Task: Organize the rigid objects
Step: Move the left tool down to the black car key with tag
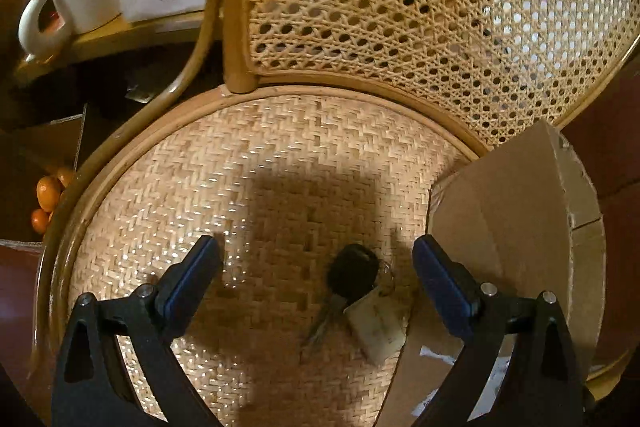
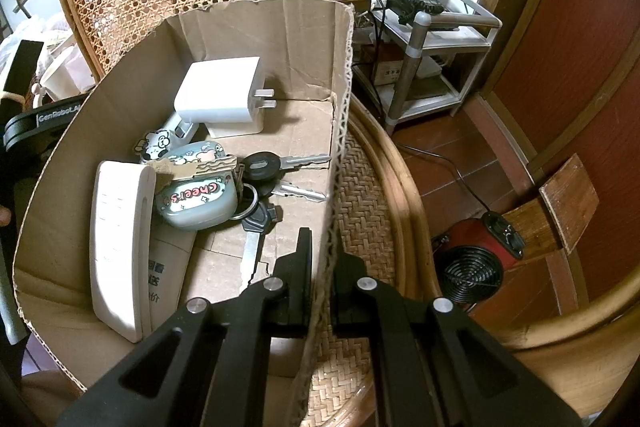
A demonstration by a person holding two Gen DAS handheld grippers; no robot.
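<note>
A key [image 1: 352, 275] with a rounded black plastic head and a short metal blade lies flat on the woven rattan seat [image 1: 240, 163] of a cane chair, joined by a ring to a pale, scuffed rectangular tag [image 1: 376, 327]. It sits between the blue-padded fingers of the left gripper [image 1: 316, 259], which are spread wide apart and touch nothing. Just beside the key, to its right, stands an open cardboard box [image 1: 520, 211] with rough torn edges.

The right gripper [image 2: 322, 259] has its black fingers clamped together on the box's corrugated side wall [image 2: 340, 131], one inside and one outside. Inside the box lie a boxy white charger [image 2: 218, 95], a smooth white remote [image 2: 116, 243], a glossy grey-green case [image 2: 196, 195] printed "Cheers", and several metal keys [image 2: 280, 175].
</note>
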